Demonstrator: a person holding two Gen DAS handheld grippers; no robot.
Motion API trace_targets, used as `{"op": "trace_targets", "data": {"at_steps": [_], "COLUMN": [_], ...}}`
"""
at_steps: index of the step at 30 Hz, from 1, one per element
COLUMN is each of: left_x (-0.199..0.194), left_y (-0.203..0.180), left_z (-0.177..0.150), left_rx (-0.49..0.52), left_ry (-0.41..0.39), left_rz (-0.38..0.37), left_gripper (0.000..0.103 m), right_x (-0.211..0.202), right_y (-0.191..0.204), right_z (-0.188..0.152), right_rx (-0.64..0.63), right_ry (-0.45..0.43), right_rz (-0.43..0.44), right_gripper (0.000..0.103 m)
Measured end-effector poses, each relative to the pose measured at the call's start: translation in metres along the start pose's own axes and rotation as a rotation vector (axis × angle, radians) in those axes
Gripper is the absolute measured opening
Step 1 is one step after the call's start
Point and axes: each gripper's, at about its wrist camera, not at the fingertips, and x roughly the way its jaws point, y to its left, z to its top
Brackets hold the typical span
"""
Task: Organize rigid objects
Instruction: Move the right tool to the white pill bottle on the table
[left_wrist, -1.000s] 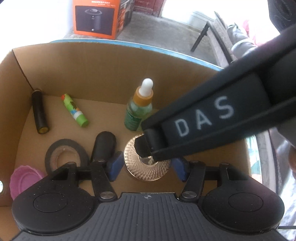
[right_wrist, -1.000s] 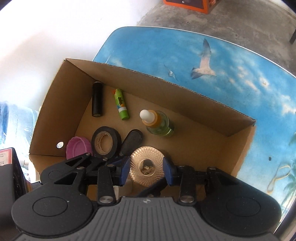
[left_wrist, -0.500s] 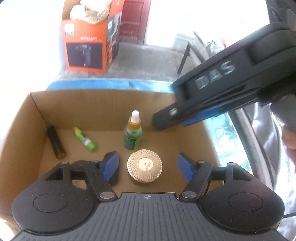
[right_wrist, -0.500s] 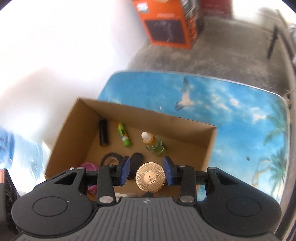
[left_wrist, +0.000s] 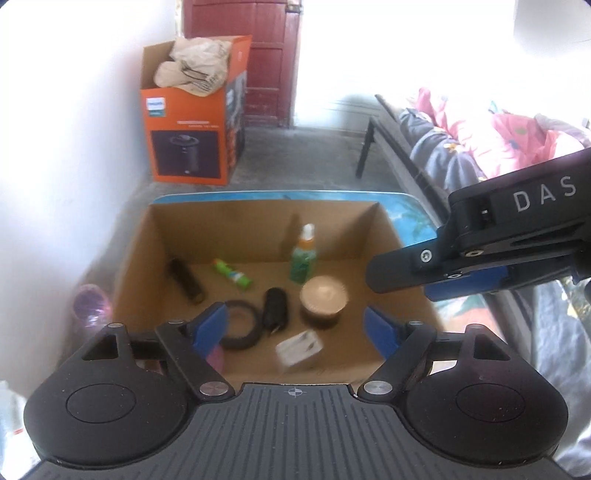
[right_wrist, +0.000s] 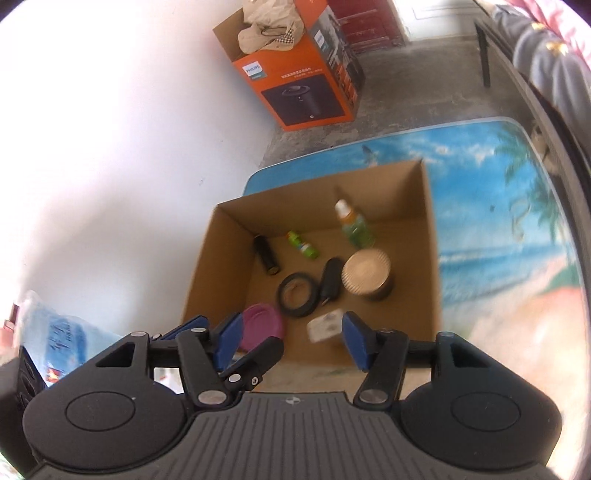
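A: Where do the grippers stand?

B: The left gripper (left_wrist: 295, 326) sits low in its own view with its blue pads spread wide and nothing between them – its jaws have just been opening. The right gripper (right_wrist: 288, 341) is spread too, empty, its jaws also just opening. In the left wrist view it juts in from the right edge as a black body (left_wrist: 480, 243).

A: And the things being sorted?

B: All in the cardboard box (left_wrist: 391, 236) at the centre of the frame, on a table with a beach print (right_wrist: 517, 221). The gold-lidded jar (left_wrist: 324, 301) stands upright on the box floor, right of centre, apart from both grippers.

A: What lies around it?

B: Just left of it, a dark oval object (left_wrist: 275, 312), and left of that a roll of black tape (left_wrist: 240, 328), lying flat. Behind the jar a green dropper bottle (left_wrist: 303, 254) stands upright. Toward the box's upper left lie a green tube (left_wrist: 232, 278) and a black cylinder (left_wrist: 184, 278). A small white item (left_wrist: 299, 347) is near the front wall, blurred – I cannot tell what it is.

A: Anything pink?

B: A pink lid (right_wrist: 262, 326) in the lower-left corner of the box, in the right wrist view.

A: Beyond the table?

B: An orange carton (left_wrist: 188, 144) on the floor, upper left, beside a red door (left_wrist: 266, 59).
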Motion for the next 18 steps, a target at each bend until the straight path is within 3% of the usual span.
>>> {"op": "trace_targets", "data": {"at_steps": [9,13,18], "left_x": [-0.032,-0.012,0.020], "left_y": [0.048,0.069,0.089], "left_z": [-0.031,-0.043,-0.058], "left_rx": [-0.037,-0.031,-0.012], "left_ry": [0.021,0.113,0.197], "left_rz": [0.167,0.217,0.207], "left_gripper": [0.082,0.082,0.082], "right_x": [0.022,0.050,0.092], "right_y": [0.044,0.066,0.083], "right_z": [-0.042,-0.052,-0.062], "right_rx": [0.052,0.031,0.060], "right_ry": [0.029,0.067,0.123], "right_rz": [0.076,0.098,0.117], "right_gripper": [0.065,0.065,0.065]}}
